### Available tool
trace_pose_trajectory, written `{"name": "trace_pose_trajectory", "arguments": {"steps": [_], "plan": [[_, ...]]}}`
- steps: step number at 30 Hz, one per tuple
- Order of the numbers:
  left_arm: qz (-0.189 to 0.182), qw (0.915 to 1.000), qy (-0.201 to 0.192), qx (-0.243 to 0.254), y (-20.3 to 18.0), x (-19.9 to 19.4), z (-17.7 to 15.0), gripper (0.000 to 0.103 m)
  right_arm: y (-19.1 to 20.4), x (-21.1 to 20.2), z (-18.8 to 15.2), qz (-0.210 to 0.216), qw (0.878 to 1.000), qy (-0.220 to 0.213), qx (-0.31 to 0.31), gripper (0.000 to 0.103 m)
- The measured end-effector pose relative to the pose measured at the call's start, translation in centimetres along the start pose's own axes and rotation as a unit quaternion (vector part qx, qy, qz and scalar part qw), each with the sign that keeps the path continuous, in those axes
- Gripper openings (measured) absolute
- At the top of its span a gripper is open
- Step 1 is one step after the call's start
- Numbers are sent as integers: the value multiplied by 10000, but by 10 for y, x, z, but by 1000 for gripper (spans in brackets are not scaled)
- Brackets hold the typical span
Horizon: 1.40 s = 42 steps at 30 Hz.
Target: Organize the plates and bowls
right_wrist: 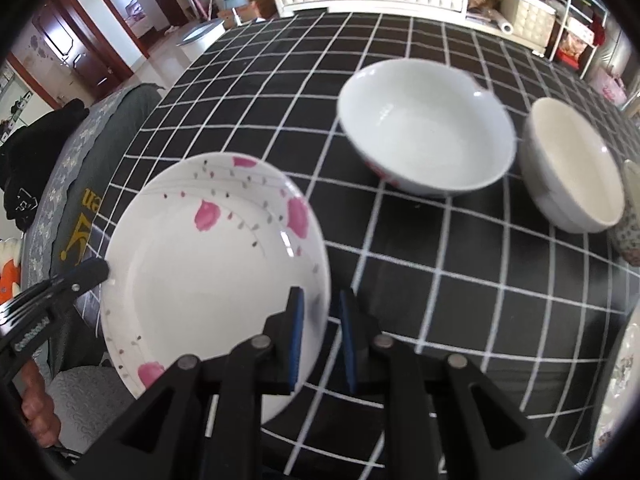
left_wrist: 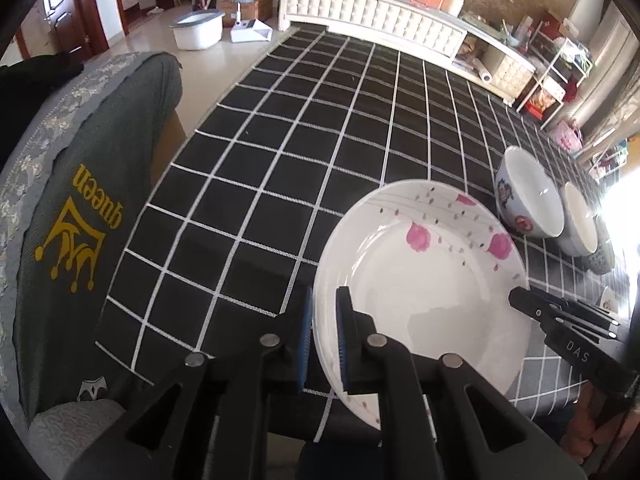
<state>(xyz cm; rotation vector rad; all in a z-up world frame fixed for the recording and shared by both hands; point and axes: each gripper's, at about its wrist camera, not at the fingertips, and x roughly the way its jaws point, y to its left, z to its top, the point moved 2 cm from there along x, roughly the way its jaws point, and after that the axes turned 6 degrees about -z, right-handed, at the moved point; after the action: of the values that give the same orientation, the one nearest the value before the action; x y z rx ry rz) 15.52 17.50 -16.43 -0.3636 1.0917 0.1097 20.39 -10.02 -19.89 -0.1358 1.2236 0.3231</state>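
A white plate with pink flowers is held above the black checked tablecloth. My left gripper is shut on its left rim. My right gripper is shut on its right rim; the plate also shows in the right wrist view. The right gripper's fingers show in the left wrist view, the left gripper's fingers in the right wrist view. A white bowl with red markings and a plain white bowl stand on the cloth beyond.
A grey chair cushion with yellow "queen" print lies left of the table. A patterned dish sits at the right edge, another patterned plate at the near right. A white sideboard stands behind the table.
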Motion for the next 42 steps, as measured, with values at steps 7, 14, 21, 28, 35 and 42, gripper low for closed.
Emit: {"name": "trace_pose_trajectory", "arguments": {"steps": [7,14,21,28,35,42], "plan": [[-206,9988,-303,315,-32,-37,-4,39,-9,-38,-11,-37,9992,-410,-6,72],[-604,9939,-313,873,-91,-56,-16,39,-39,-86,-30,-298,9960,-757,365,72],[-1019,9860,-179,1308,-145,-60,-27,39,-79,-123,-49,-647,9900,-1008,747,73],[-1112,9768,-210,1817,-206,-65,-37,43,-124,-148,-68,-834,9847,-1138,1023,73],[-1184,9709,-141,2075,-263,-52,-46,54,-183,-159,-88,-1020,9784,-1174,1360,77],[-1216,9645,129,2339,-315,-14,-59,59,-233,-149,-103,-1409,9744,-987,1445,80]]}}
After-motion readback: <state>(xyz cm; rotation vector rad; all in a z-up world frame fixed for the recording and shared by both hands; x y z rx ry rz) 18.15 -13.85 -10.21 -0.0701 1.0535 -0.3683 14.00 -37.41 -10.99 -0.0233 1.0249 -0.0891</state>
